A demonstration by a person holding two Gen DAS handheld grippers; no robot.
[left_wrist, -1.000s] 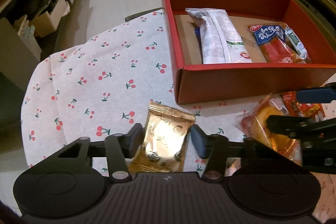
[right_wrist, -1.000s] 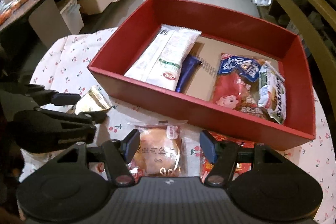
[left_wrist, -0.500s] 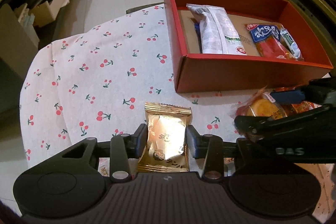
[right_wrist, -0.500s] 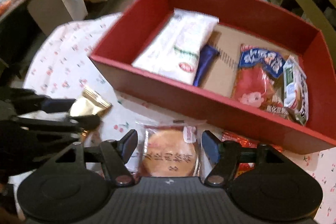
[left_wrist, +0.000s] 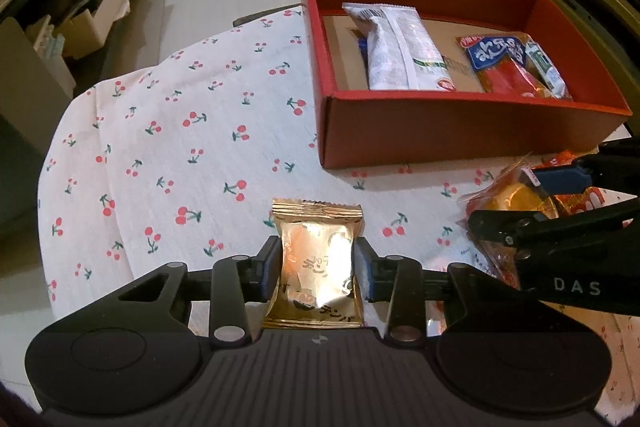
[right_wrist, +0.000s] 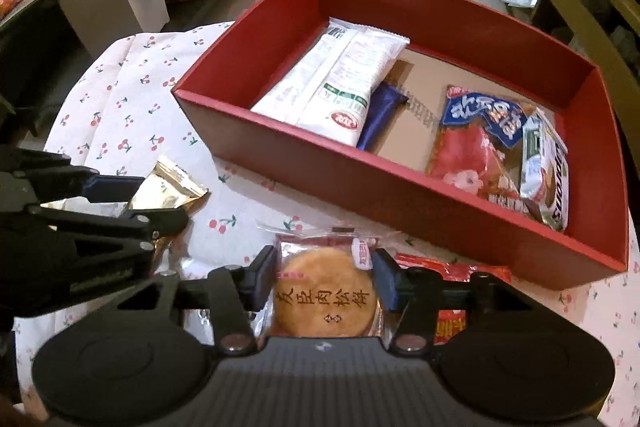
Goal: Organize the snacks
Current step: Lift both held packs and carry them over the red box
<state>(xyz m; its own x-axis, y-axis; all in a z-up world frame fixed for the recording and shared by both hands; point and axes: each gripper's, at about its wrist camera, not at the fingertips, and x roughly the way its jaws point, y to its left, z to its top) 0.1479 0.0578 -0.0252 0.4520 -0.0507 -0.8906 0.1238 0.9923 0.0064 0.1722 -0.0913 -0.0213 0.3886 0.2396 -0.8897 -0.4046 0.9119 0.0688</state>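
My left gripper (left_wrist: 316, 263) is shut on a gold foil snack packet (left_wrist: 318, 267), pinched at its sides just above the cherry-print tablecloth (left_wrist: 180, 131). The packet also shows in the right wrist view (right_wrist: 168, 187). My right gripper (right_wrist: 324, 279) is shut on a clear-wrapped round pastry (right_wrist: 326, 297), which shows at the right in the left wrist view (left_wrist: 516, 195). The red box (right_wrist: 400, 195) behind holds a white packet (right_wrist: 336, 87), a dark blue bar (right_wrist: 380, 119), a red-and-blue bag (right_wrist: 476, 139) and a green-and-white packet (right_wrist: 546, 167).
A red snack bag (right_wrist: 452, 271) lies on the cloth under my right gripper. The table edge curves away at the left. Cardboard boxes (left_wrist: 92, 23) and shelves stand on the floor beyond. A wooden chair frame (right_wrist: 580, 7) stands behind the box.
Both grippers' fingers have closed in, the left onto the gold packet and the right onto the pastry. The views have drawn back and up a little from the table.
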